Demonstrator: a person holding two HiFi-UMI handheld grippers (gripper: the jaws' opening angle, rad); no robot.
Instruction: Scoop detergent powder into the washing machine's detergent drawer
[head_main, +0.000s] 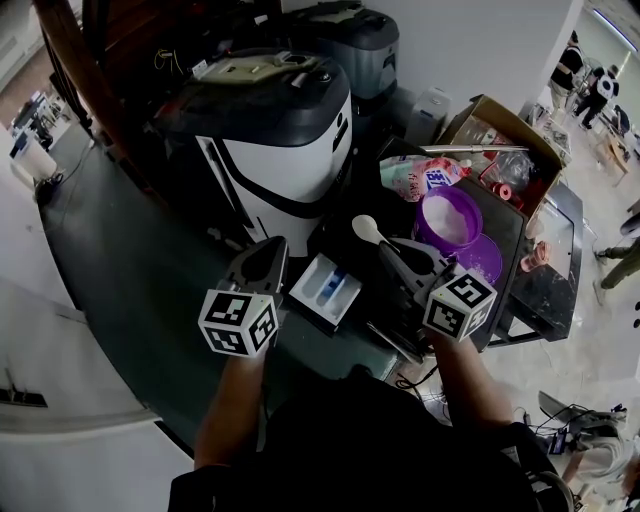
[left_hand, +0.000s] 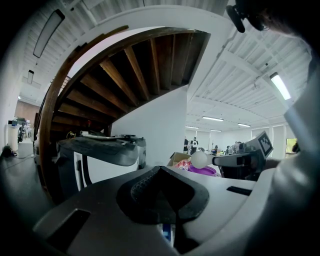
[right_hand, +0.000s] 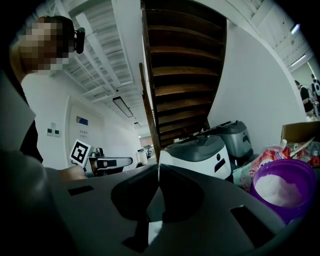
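Note:
The white detergent drawer (head_main: 325, 290) with blue inserts stands pulled out below the washing machine (head_main: 270, 140). My left gripper (head_main: 275, 247) hovers just left of the drawer, shut with nothing in it (left_hand: 160, 170). My right gripper (head_main: 386, 250) is shut on the handle of a white spoon (head_main: 365, 229), whose bowl sits between the drawer and the purple powder tub (head_main: 448, 220). In the right gripper view the thin handle (right_hand: 159, 172) shows edge-on between the jaws, with the tub (right_hand: 282, 190) at the right. I cannot tell whether the spoon (left_hand: 199, 159) carries powder.
A purple lid (head_main: 482, 262) lies beside the tub. A detergent bag (head_main: 420, 178) and an open cardboard box (head_main: 500, 135) stand behind it. A second grey machine (head_main: 350, 45) is at the back, and a wooden staircase (right_hand: 180, 65) rises overhead.

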